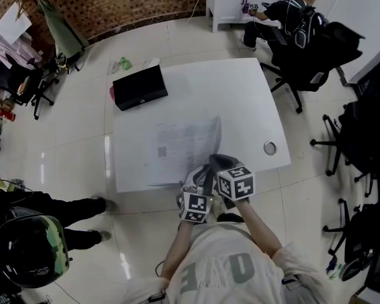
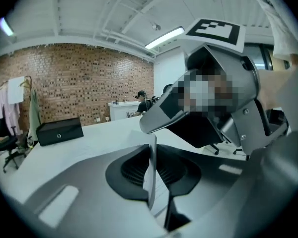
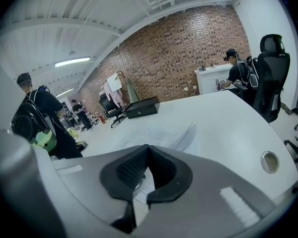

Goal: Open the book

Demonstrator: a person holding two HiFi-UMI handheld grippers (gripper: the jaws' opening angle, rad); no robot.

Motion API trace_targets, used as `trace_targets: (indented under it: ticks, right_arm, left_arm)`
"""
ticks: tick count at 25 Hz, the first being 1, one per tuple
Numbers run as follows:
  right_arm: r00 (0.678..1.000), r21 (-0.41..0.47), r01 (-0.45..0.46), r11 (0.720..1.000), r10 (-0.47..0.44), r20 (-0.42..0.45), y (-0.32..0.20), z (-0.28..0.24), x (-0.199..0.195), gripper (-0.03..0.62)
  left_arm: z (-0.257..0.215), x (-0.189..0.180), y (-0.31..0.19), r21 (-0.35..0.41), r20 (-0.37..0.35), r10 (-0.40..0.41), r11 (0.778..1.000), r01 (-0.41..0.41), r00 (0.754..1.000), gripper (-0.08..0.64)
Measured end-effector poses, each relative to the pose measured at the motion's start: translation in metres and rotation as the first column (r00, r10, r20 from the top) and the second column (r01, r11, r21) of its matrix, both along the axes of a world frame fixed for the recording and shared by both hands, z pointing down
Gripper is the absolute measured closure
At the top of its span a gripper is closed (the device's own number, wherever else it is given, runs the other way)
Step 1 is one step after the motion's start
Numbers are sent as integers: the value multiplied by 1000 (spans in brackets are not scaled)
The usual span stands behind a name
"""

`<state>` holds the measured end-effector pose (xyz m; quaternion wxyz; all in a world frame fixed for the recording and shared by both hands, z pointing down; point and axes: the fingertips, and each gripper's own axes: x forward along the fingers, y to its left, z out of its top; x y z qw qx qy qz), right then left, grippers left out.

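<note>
Book, page pinched in left hand-held gripper

1. On the book, the print is too blurred to read.
2. In the head view, the book's near edge hides under the left tongs and right tongs.

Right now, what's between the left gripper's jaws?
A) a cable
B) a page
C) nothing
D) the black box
B: the left gripper view shows a thin white page standing edge-on between the pads of the left gripper, which are closed on it.
</note>
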<state>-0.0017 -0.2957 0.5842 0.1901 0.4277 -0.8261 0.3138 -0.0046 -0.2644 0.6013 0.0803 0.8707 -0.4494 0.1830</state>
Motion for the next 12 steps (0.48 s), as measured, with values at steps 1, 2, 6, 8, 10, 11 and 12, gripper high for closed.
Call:
trace_targets:
  ticks: [1, 2, 6, 8, 10, 11, 12]
  right_arm:
    - [1000, 3, 2, 1000, -2, -1, 0, 0, 0, 586]
    - [1000, 6, 4, 1000, -4, 0, -1, 0, 0, 585]
    - [1000, 39, -5, 999, 5, 2, -4, -2, 2, 586]
    - [999, 67, -36, 997, 35, 5, -7, -6, 10, 588]
    - [997, 78, -74, 994, 72, 22, -11, -7, 21, 588]
    - [995, 68, -93, 993, 92, 31, -13, -3, 27, 588]
    - [993, 49, -112, 993, 110, 34, -14, 3, 34, 588]
  left_arm:
    - [0, -1, 0, 12, 16, -8, 1000, 8, 1000, 511]
    - [-1, -1, -1, 20, 18, -15, 1000, 15, 1000, 512]
    - [-1, -6, -4, 34, -14, -49, 998, 50, 999, 526]
    - [-4, -12, -5, 38, -44, -77, 996, 79, 996, 528]
    - [-7, -21, -8, 51, -62, -109, 992, 112, 992, 528]
    - [-9, -27, -9, 61, -66, -127, 990, 131, 990, 528]
    - [-11, -32, -10, 72, -67, -145, 986, 150, 987, 528]
